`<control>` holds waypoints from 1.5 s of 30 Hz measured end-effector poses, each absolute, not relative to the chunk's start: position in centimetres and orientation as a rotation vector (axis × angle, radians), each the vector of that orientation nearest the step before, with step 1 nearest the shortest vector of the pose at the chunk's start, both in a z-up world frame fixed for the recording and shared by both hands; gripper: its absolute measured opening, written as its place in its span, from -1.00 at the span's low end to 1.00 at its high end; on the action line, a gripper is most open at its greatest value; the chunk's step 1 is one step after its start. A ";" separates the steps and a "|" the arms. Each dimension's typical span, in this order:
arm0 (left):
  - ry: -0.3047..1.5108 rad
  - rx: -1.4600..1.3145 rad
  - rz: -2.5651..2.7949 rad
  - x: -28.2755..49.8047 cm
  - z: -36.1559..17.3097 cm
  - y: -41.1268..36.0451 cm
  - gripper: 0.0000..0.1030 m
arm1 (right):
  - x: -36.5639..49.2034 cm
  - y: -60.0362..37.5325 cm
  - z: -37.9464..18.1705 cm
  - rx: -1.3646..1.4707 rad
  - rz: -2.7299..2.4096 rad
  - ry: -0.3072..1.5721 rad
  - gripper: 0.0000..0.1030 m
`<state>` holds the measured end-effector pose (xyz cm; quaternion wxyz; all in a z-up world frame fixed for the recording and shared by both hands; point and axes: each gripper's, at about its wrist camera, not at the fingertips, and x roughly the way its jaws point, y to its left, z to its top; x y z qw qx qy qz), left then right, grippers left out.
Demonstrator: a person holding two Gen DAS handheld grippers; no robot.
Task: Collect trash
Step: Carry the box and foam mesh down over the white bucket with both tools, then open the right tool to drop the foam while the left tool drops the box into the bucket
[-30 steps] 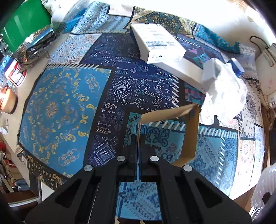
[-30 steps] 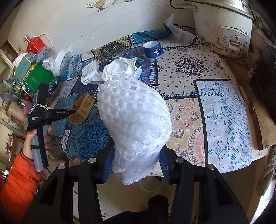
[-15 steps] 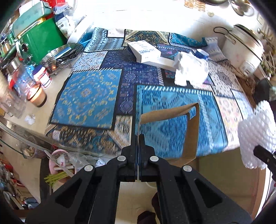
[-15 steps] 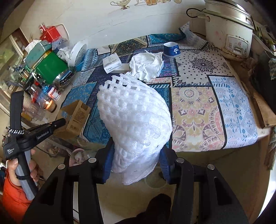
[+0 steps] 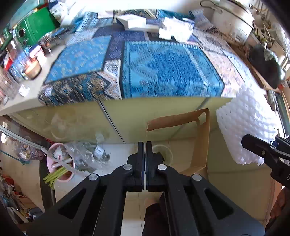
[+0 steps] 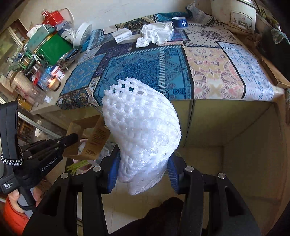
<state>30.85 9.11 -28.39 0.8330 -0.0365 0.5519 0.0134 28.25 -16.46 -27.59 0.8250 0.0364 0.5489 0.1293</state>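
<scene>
My left gripper is shut on the edge of a flattened brown cardboard box, held in the air off the table's front edge, above the floor. The box also shows in the right wrist view. My right gripper is shut on a white foam net sleeve, held beside the box; the sleeve also shows in the left wrist view. A small round container stands on the floor below the box. On the table lie a crumpled white wrapper and a white carton.
The table with a patterned blue cloth is ahead; its yellow front panel faces me. A pink bowl with scraps and plastic bags lie on the floor at left. A rice cooker, a blue cup and a green tin stand on the table.
Both grippers have pulled back off the table and lowered in front of it, carrying the cardboard box and the foam sleeve. The floor is now in view below them.
</scene>
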 end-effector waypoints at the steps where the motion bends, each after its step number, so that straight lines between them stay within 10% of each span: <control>1: 1.184 -0.080 0.021 30.6 -29.1 8.8 -1.00 | 28.0 -16.5 -28.1 0.071 0.269 1.178 -0.15; 34: 1.554 -0.263 0.189 31.9 -75.4 7.4 -1.00 | 32.9 -23.6 -73.0 0.063 0.244 1.628 -0.14; 45: 1.549 -0.259 0.245 31.9 -83.7 8.2 -1.00 | 35.0 -21.4 -82.2 0.007 0.276 1.688 0.01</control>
